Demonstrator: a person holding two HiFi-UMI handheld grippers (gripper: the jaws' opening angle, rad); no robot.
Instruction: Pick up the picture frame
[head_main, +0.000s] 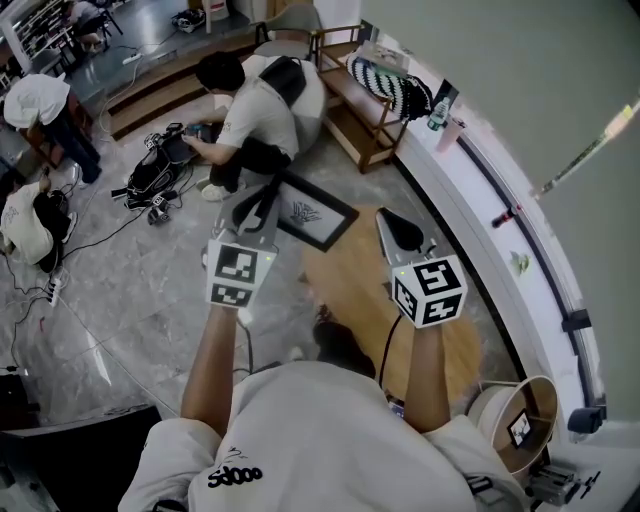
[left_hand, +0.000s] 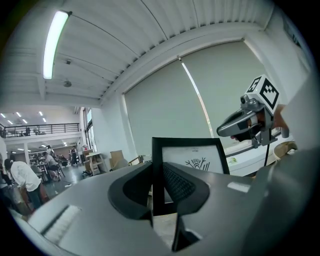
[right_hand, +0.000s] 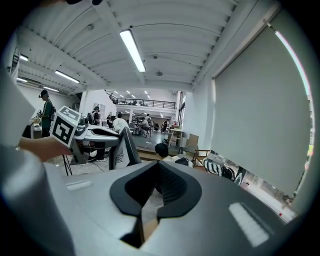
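Observation:
The picture frame (head_main: 318, 213) is black, with a white sheet showing a small plant drawing. It hangs in the air above a round wooden table (head_main: 350, 285), and my left gripper (head_main: 262, 205) is shut on its left edge. In the left gripper view the frame (left_hand: 192, 157) stands upright between the closed jaws of the left gripper (left_hand: 157, 192). My right gripper (head_main: 392, 222) is held beside the frame to the right, shut with nothing in it. In the right gripper view the jaws of the right gripper (right_hand: 156, 172) are together, and the frame (right_hand: 122, 147) shows at left.
A person (head_main: 255, 110) crouches on the marble floor beyond the frame, near bags and cables (head_main: 150, 175). A wooden bench (head_main: 365, 110) stands at the back. A white window ledge (head_main: 480, 200) curves along the right. A round drum (head_main: 515, 425) sits at lower right.

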